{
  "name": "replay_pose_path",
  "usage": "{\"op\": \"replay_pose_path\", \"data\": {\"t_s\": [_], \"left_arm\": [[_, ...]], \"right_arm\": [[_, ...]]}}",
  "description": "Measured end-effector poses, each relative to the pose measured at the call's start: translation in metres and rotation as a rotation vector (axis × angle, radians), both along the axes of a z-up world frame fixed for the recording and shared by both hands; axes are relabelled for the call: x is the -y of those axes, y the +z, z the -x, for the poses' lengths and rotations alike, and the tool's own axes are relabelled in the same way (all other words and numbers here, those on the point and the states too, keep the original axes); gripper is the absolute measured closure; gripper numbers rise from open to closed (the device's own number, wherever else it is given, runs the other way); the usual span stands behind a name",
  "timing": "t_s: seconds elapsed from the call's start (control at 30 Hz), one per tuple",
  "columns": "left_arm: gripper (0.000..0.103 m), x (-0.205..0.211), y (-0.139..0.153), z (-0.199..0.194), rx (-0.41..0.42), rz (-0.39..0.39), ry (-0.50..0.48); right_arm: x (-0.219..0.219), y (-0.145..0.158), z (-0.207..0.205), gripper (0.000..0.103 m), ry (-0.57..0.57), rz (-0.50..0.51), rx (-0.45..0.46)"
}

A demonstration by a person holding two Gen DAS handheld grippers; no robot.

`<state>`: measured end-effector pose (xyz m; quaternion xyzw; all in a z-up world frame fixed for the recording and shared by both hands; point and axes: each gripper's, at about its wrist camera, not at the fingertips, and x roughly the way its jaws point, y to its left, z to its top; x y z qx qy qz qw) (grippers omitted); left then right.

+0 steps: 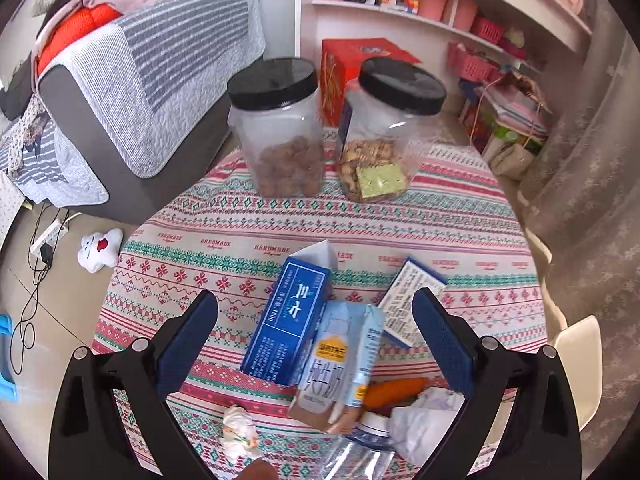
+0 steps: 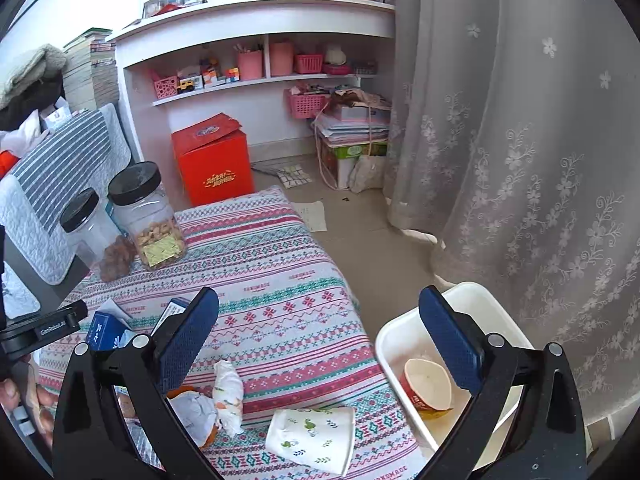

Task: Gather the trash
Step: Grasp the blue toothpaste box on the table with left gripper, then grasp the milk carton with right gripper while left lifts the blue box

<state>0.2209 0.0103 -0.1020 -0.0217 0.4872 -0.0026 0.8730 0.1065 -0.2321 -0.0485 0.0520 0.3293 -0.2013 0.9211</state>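
Now | blue carton point(image 1: 289, 320) lying flat, long axis away | left tongs point(image 1: 316, 340) open

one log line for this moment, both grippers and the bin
left gripper: open over blue carton | right gripper: open, empty | white bin: holds red cup

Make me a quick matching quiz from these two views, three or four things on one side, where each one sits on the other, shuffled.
Things:
1. red paper cup
2. flattened patterned cup
3. red box
4. jar of brown balls

Places:
A. on the floor by the shelves
B. inside the white bin
C. far end of the tablecloth
D. tablecloth's near edge

Pairs: 1-B, 2-D, 3-A, 4-C
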Motion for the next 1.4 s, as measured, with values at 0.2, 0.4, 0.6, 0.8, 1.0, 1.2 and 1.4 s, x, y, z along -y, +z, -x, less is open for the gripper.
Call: {"op": "replay_pose_path", "data": {"t_s": [0.2, 0.4, 0.6, 0.8, 1.0, 1.2, 1.4], "left_arm": [[0.008, -0.016, -0.031, -0.018, -0.128, -0.032, -0.074], [0.008, -0.037, -0.035, -0.022, -0.166, 0.065, -0.057], [0.017, -0.031, -0.055, -0.04, -0.225, 0.065, -0.062], [0.058, -0.021, -0.079, -0.053, -0.299, 0.049, -0.08], [0.063, -0.044, -0.041, -0.031, -0.195, 0.109, -0.016], [0.063, -0.087, 0.066, 0.042, 0.051, 0.254, 0.104], [0.063, -0.12, 0.095, 0.101, 0.252, 0.274, 0.152]], "right_arm": [[-0.013, -0.015, -0.016, 0.007, 0.043, -0.088, -0.06], [-0.032, -0.027, -0.027, 0.007, 0.089, -0.135, -0.102], [-0.04, -0.033, -0.031, 0.007, 0.133, -0.158, -0.142], [-0.034, -0.051, -0.042, 0.007, 0.162, -0.317, -0.222], [-0.048, -0.059, -0.05, 0.007, 0.247, -0.43, -0.259], [-0.086, -0.065, -0.07, 0.007, 0.358, -0.494, -0.34], [-0.128, -0.094, -0.111, 0.013, 0.402, -0.53, -0.495]]}}
